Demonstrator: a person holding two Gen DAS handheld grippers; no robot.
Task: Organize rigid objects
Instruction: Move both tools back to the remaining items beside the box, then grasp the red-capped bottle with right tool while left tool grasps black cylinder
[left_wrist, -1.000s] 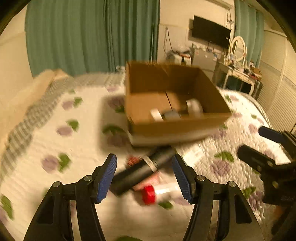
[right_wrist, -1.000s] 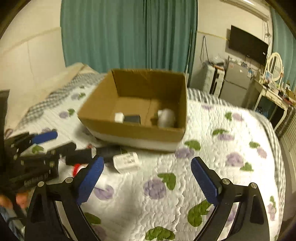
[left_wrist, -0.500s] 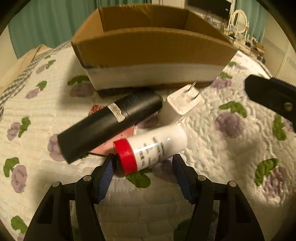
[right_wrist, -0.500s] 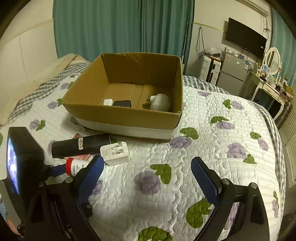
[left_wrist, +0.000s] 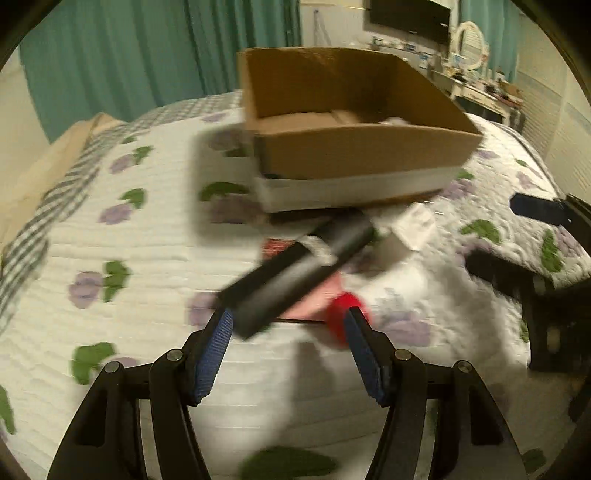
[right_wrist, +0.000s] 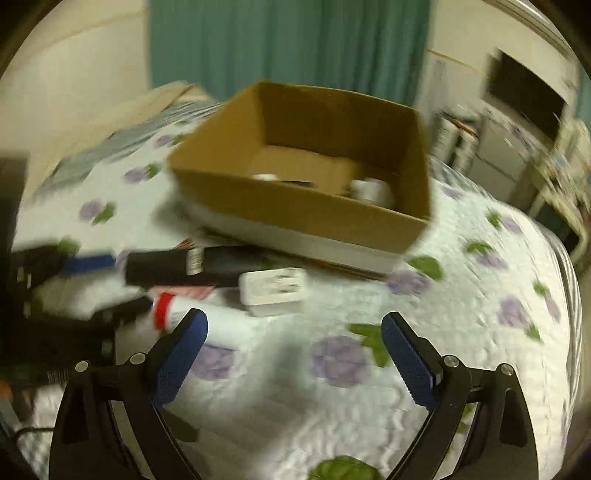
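A black cylinder (left_wrist: 303, 266) lies on the flowered quilt in front of an open cardboard box (left_wrist: 362, 155). Beside it lie a white tube with a red cap (left_wrist: 345, 314) and a white plug adapter (left_wrist: 415, 225). My left gripper (left_wrist: 288, 328) is open, its tips at the near ends of the cylinder and the red cap. In the right wrist view the cylinder (right_wrist: 184, 266), the tube (right_wrist: 207, 317) and the adapter (right_wrist: 273, 286) lie ahead and left of my right gripper (right_wrist: 293, 332), which is open and empty. The box (right_wrist: 306, 206) holds a few small items.
The bed's quilt (right_wrist: 461, 314) spreads to the right. A pink flat item (left_wrist: 314, 299) lies under the cylinder. Teal curtains (left_wrist: 147, 55) hang behind; a desk, TV and fridge (right_wrist: 509, 147) stand at the far right. Both views are motion-blurred.
My left gripper has pulled back and risen from the tube, so the box interior shows again. My right gripper has moved closer and lower toward the adapter and tube.
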